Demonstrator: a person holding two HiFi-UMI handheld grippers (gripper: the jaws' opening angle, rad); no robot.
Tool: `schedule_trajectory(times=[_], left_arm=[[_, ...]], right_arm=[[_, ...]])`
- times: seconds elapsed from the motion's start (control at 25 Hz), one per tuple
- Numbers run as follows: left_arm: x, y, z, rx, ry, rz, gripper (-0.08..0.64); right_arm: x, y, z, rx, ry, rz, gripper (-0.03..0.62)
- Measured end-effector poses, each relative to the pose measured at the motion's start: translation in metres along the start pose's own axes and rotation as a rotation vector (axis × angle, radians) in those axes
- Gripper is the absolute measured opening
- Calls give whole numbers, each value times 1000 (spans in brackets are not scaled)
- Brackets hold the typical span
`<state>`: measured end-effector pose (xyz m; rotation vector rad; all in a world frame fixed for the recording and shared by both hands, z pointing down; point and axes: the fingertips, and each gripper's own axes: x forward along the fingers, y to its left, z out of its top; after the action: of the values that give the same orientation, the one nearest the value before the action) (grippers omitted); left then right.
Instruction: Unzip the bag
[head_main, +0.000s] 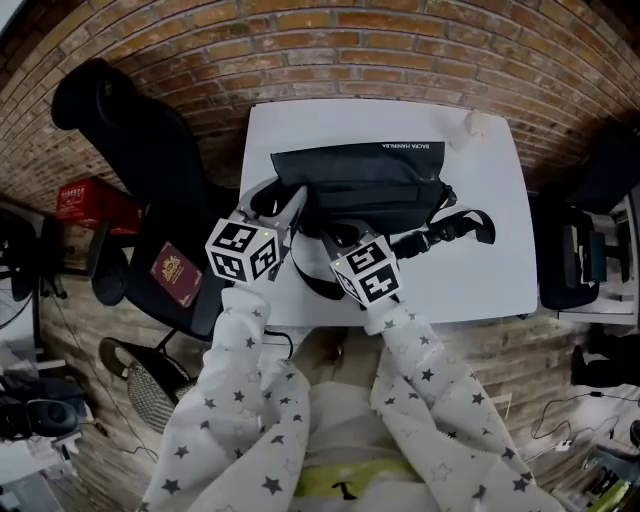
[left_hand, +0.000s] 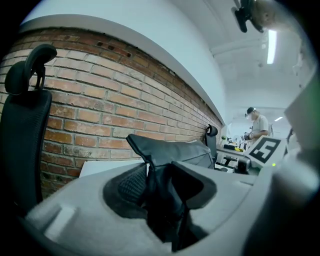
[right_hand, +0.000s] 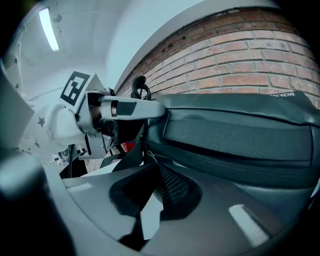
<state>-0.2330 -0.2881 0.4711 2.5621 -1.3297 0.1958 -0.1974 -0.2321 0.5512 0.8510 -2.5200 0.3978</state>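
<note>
- Step: bracing and lining up. I'd say the unzip hasn't started; no open gap shows along the bag (head_main: 365, 180).
- Bag lies flat on the white bench (head_main: 480, 260), mid-width, nearer the far edge. Its near left end is lifted toward both tools.
- Left gripper (left_hand: 155, 185) is clamped tight on a fold of the bag's black fabric at that left end. It works as the anchor.
- Right gripper (right_hand: 150, 192) has its jaws a little apart, bare bench showing through the gap. It grips nothing and sits just beside a small metal piece that looks like the zipper pull (right_hand: 149, 156).
- Next, my read: nose the right jaws onto the pull and close. Then draw along the zip toward the bench's right edge while the left holds tension.
- Risk: the pull is small and tucked by the seam, so it is easy to pinch fabric or webbing instead.
- In the way: the shoulder strap (head_main: 455, 226) with its buckle trails toward the right edge, and a loop of webbing hangs over the near edge.
- Around: a pale crumpled item (head_main: 477, 125) on the far right corner, well clear. A black office chair (head_main: 130, 140) stands off the left edge with a red booklet (head_main: 177, 272) on a seat nearby.
</note>
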Motion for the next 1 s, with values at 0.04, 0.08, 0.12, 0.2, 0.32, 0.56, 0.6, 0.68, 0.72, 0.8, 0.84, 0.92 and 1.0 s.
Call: schedule_trajectory(times=[0.04, 0.08, 0.12, 0.2, 0.32, 0.56, 0.6, 0.68, 0.72, 0.8, 0.84, 0.92, 1.0], left_arm=[[0, -1, 0, 10, 3, 4, 153], [-1, 0, 0, 21, 6, 10, 152], [-1, 2, -1, 29, 9, 15, 151], [-3, 8, -1, 31, 13, 25, 150], [-4, 11, -1, 30, 15, 37, 150], [-7, 13, -2, 43, 7, 76, 150], [-7, 14, -2, 42, 4, 82, 150], [-8, 15, -2, 42, 2, 88, 150], [-8, 15, -2, 42, 2, 91, 150], [-9, 15, -3, 39, 0, 99, 150], [-10, 17, -3, 36, -2, 104, 150], [-11, 21, -2, 31, -6, 113, 150], [-12, 23, -2, 26, -8, 119, 150]], right_arm=[[-1, -2, -1, 1, 5, -4, 17], [-2, -4, -2, 5, 10, -10, 17], [-1, -6, -2, 8, 15, -14, 17], [0, -8, 0, 7, 22, -11, 17], [0, -9, 2, -6, 30, -4, 17], [-4, -17, 2, 7, 38, -17, 17], [-3, -17, 3, 1, 38, -18, 17], [-5, -19, 4, 1, 40, -28, 17], [-6, -21, 4, 6, 40, -34, 17], [-10, -26, 2, 18, 40, -46, 17], [-10, -28, 2, 22, 41, -51, 17], [-12, -33, 2, 27, 44, -66, 17], [-14, -38, 1, 36, 45, -81, 17]])
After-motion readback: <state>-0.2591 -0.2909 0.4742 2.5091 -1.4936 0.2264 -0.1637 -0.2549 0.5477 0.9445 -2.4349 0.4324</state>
